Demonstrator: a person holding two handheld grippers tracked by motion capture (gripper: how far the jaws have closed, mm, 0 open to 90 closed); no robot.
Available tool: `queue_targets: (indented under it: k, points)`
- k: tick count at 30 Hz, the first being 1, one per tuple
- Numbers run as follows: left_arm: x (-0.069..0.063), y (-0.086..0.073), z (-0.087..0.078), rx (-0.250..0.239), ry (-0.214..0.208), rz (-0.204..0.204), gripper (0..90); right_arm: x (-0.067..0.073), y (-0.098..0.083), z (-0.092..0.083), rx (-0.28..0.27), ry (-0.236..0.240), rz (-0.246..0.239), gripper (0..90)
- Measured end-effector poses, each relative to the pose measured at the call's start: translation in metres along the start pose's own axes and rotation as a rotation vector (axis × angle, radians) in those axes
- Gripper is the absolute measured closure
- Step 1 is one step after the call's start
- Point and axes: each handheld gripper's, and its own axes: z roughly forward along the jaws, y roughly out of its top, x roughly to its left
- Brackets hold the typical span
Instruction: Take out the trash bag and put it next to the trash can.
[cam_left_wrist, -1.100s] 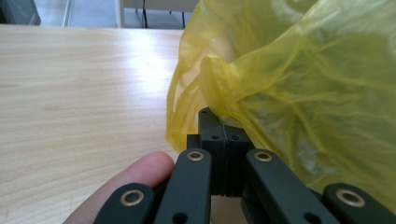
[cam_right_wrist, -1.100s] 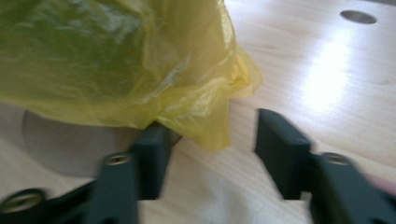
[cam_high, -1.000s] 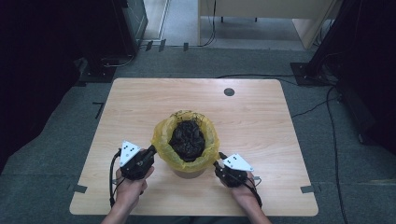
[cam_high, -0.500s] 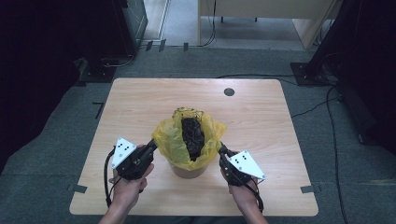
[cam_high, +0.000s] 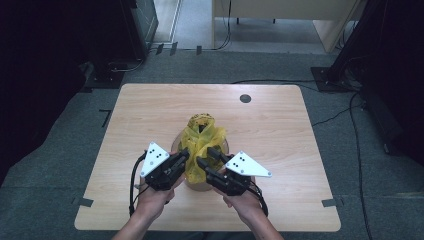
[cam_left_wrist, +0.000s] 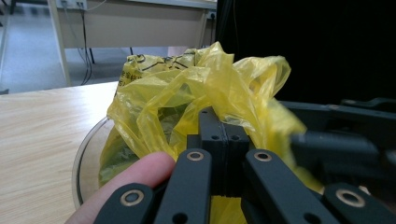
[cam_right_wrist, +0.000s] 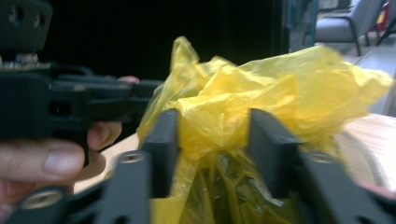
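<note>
A yellow plastic bag (cam_high: 202, 137) stands in a round clear container (cam_high: 176, 146) at the front middle of the wooden table (cam_high: 150, 110). The bag's top is gathered into a bunch. My left gripper (cam_high: 184, 156) is shut on the bag's left edge; in the left gripper view the jaws (cam_left_wrist: 218, 128) pinch the yellow film (cam_left_wrist: 196, 88). My right gripper (cam_high: 205, 156) is at the bag's right side. Its jaws have just been opening, and in the right gripper view they (cam_right_wrist: 212, 135) stand apart with bunched bag (cam_right_wrist: 261, 98) between them. The bag's contents are hidden.
A small black round cap (cam_high: 245, 98) sits in the tabletop at the far right. Cables (cam_high: 350, 115) run over the grey floor to the right of the table. Dark equipment stands at the left and right, and a light desk at the back.
Both grippers have risen and drawn together over the container. The bag's rim, spread wide before, is now pulled up and bunched shut, hiding the dark contents. The right jaws have spread apart.
</note>
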Motion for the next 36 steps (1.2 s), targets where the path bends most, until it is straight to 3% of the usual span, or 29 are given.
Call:
queue_targets:
  k: [2,3,5,6,7,9,11,14,16,18,20,23,26,31,36]
  points:
    - [0.003,0.001,-0.002,0.002,-0.011,-0.01,90.0,0.003,0.001,0.004,0.033,0.002,-0.007,36.6]
    - [0.004,0.002,-0.003,0.004,-0.015,-0.013,90.0,0.003,0.001,0.004,0.033,0.002,-0.007,36.6]
    - [0.006,0.003,-0.005,0.004,-0.025,-0.031,90.0,0.007,0.002,0.01,0.07,-0.011,-0.028,26.6]
    - [0.006,0.003,-0.006,0.002,-0.033,-0.043,90.0,0.01,0.004,0.013,0.1,-0.023,-0.03,21.6]
    - [0.006,0.004,-0.007,0.003,-0.039,-0.045,90.0,0.015,0.007,0.021,0.164,-0.03,-0.042,18.0]
    - [0.004,0.004,-0.008,0.001,-0.048,-0.041,90.0,0.017,0.009,0.024,0.185,-0.046,-0.048,18.1]
    - [0.003,0.004,-0.01,0.003,-0.05,-0.034,90.0,0.02,0.011,0.029,0.201,-0.075,-0.052,25.8]
    - [0.005,0.004,-0.012,-0.005,-0.032,-0.033,88.6,0.019,0.014,0.032,0.214,-0.074,-0.014,54.1]
    - [0.008,0.004,-0.014,-0.012,-0.016,-0.035,77.3,0.018,0.015,0.032,0.222,-0.055,0.0,73.3]
    - [0.011,0.002,-0.016,-0.012,0.003,-0.029,66.3,0.018,0.015,0.032,0.226,-0.053,0.0,82.2]
    - [0.014,0.0,-0.018,-0.011,0.037,-0.025,51.4,0.018,0.015,0.031,0.222,-0.063,-0.008,85.6]
    - [0.02,-0.004,-0.025,-0.015,0.08,-0.036,37.4,0.018,0.015,0.029,0.205,-0.091,-0.015,86.8]
    - [0.028,-0.006,-0.031,-0.017,0.106,-0.061,31.4,0.017,0.017,0.025,0.161,-0.121,-0.026,87.0]
    - [0.041,-0.01,-0.043,-0.027,0.133,-0.069,27.1,0.017,0.023,0.018,0.083,-0.165,-0.043,87.2]
    - [0.059,-0.023,-0.051,-0.011,0.178,-0.05,23.3,0.015,0.027,0.013,0.021,-0.19,-0.05,87.2]
